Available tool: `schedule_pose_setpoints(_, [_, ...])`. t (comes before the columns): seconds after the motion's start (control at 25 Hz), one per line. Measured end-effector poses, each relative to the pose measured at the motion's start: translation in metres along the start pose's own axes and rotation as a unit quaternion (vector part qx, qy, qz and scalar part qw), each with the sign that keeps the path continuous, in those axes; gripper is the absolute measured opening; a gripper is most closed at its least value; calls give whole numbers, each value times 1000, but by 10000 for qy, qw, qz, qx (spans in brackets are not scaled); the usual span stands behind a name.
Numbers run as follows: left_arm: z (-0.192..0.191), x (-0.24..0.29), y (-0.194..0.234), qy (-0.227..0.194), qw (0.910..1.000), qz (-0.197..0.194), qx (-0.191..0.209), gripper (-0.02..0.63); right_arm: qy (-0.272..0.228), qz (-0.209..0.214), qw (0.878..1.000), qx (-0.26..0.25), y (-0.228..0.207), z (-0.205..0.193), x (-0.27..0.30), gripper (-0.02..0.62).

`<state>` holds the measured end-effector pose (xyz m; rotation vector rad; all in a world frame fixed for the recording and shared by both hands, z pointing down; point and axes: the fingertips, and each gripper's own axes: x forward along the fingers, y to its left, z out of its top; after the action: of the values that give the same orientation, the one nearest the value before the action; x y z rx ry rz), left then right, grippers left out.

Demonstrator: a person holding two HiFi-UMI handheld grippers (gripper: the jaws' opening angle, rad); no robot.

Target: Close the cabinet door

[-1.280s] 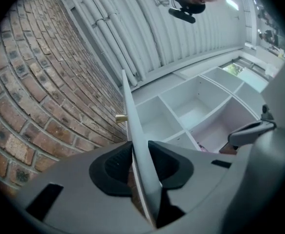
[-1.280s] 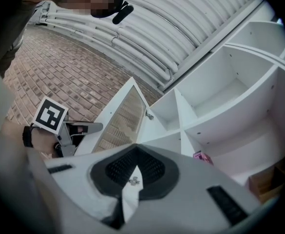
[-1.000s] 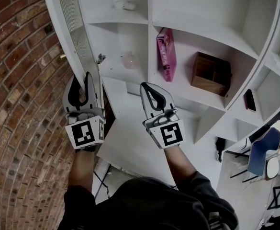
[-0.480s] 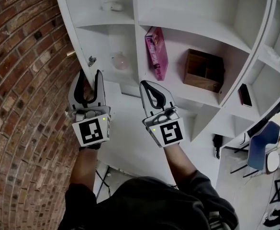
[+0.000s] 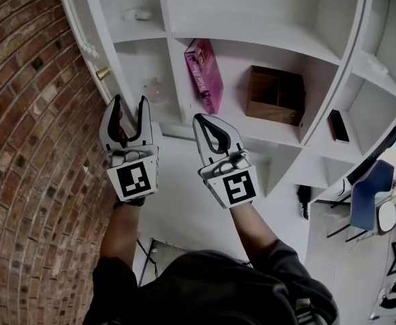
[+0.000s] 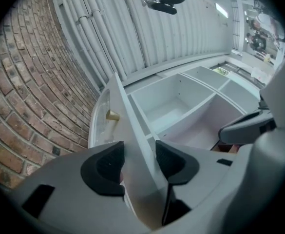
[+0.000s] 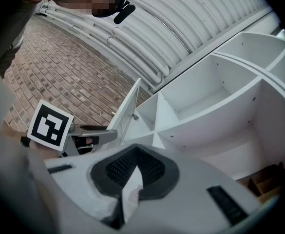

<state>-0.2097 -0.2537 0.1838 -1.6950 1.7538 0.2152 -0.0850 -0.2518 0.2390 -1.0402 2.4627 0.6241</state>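
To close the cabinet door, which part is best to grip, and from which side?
The free edge of the cabinet door, near the brass knob, approached edge-on from the front: the panel looks slim enough to straddle. The left gripper, jaws just opening, has it between them.

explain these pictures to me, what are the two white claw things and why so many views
A person holds a hand-held gripper in each hand. One picture comes from a camera on the head, looking down; the others from a camera on each gripper. In front is a white cabinet by a brick wall, with a pink box and a wooden box on its shelves. The left gripper has the edge of the cabinet door between its jaws, which have just been opening. The right gripper is shut and empty.
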Motion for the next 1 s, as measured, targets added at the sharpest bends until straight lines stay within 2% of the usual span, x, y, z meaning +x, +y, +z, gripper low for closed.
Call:
schedule_pose_setpoints(0.36, [-5,14,-17,-81,9999,-119,-34,195,17,-85,10000,0,-9,-4,-2,1])
schedule_pose_setpoints(1.0, [-13,36,-36,-253,9975,-586,-306,202,93,-87,9999,-28,-18,-14,4,1])
